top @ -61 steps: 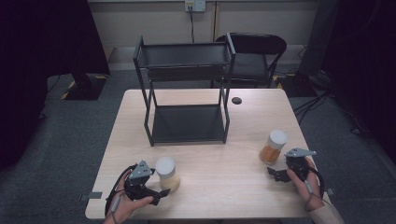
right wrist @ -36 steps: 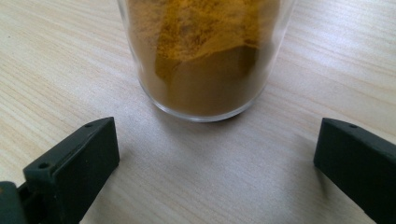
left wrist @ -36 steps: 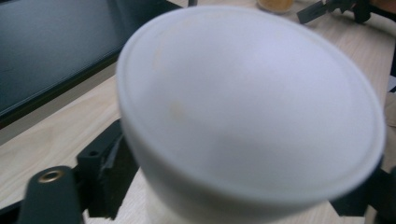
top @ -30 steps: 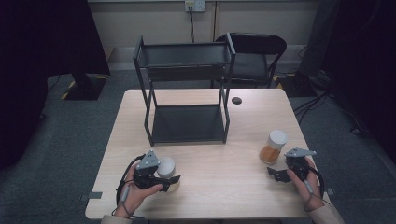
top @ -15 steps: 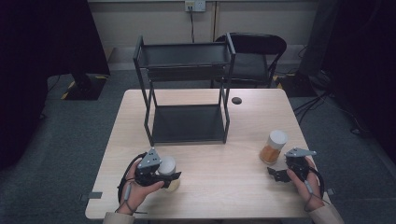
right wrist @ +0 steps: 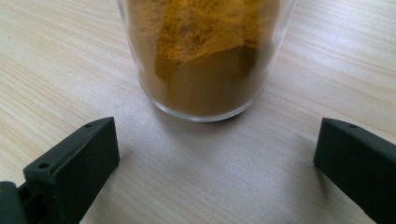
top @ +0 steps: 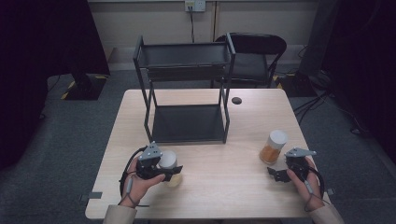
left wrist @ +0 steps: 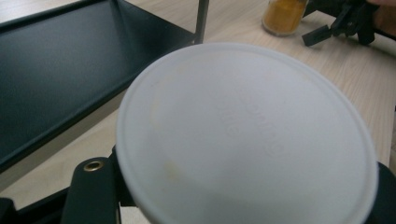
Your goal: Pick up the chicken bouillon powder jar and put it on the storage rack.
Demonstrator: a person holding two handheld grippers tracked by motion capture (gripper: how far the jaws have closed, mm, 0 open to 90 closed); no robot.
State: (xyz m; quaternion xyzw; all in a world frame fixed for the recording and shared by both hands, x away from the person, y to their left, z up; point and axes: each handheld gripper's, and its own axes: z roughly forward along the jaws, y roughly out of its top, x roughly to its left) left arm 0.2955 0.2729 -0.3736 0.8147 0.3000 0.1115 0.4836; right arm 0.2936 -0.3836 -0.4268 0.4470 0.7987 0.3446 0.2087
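The left gripper [top: 169, 171] has just been closing its jaws and now pinches a white-lidded jar [top: 169, 161] between them. In the left gripper view the jar's round white lid [left wrist: 247, 135] sits right over the jaws (it covers most of what lies ahead of them), with a black jaw edge showing at each lower side of it. From above, the jar stands on the table [top: 224, 186] inside the grip, its pale yellowish base just past the jaw tips, and the person's left hand [top: 140, 179] wraps the gripper body behind it.

The right gripper [top: 276, 172] has its jaws spread wide and touches nothing. A second jar [top: 273, 147], holding orange-brown powder and capped with a white lid, stands upright just ahead of the jaw tips, apart from them; in the right gripper view its glass base [right wrist: 205, 60] lies beyond the gap, between the two black jaws but not within them.

Farther off from both grippers, a black two-level rack [top: 187, 93] stands on the table, with a small dark disc [top: 236, 100] just beside it.
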